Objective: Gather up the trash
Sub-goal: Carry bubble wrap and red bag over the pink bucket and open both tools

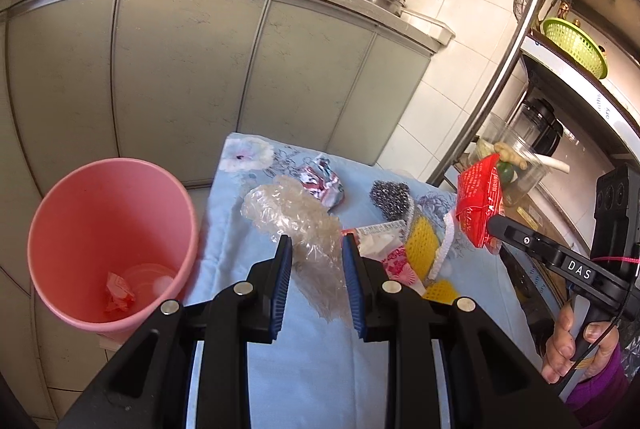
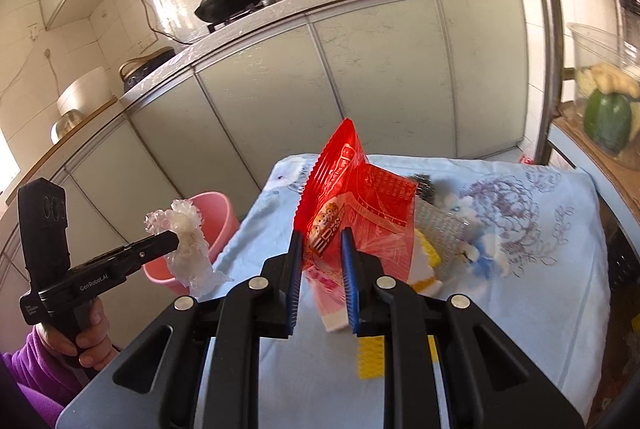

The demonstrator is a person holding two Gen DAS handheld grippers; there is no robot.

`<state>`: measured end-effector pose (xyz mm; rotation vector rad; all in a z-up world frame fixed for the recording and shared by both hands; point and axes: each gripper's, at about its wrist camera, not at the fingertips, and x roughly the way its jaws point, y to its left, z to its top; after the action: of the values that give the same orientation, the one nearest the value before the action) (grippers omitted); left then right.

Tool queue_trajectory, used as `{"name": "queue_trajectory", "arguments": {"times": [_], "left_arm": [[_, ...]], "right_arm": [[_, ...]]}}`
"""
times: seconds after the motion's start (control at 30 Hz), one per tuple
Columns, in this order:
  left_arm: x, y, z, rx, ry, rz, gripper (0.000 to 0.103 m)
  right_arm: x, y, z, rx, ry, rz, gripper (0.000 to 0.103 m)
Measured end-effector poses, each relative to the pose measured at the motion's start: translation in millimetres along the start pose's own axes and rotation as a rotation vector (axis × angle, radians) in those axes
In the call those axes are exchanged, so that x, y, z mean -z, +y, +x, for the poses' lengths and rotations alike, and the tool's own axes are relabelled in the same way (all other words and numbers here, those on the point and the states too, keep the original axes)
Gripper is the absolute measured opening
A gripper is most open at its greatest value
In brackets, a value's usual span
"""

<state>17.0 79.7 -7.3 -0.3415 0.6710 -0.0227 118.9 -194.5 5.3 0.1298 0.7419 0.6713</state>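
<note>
From my left wrist view, the bin (image 1: 112, 241) stands on the floor just off the table's (image 1: 320, 369) left edge, a wrapper (image 1: 118, 295) in it. Bubble wrap (image 1: 296, 221) lies mid-table; the scourer (image 1: 390, 199) sits toward the right edge, cabinets (image 1: 200, 69) behind.

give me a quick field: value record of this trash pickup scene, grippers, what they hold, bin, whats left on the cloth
left gripper: shut on clear bubble wrap
right gripper: shut on red snack wrapper, lifted above the cloth
bin: pink bucket on the floor left of the table, a crumpled wrapper inside
still on blue floral cloth: crumpled foil wrapper, steel scourer, yellow foam net, pink-and-white packet
</note>
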Motion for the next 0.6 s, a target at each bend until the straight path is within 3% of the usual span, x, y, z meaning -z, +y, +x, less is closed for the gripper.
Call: {"name": "queue_trajectory", "arguments": {"times": [0.6], "left_arm": [[-6,75,-46,-0.212,-0.119,-0.086,0.025]], "right_arm": [[-23,103,84,-0.222,0.112,-0.136,0.019]]}}
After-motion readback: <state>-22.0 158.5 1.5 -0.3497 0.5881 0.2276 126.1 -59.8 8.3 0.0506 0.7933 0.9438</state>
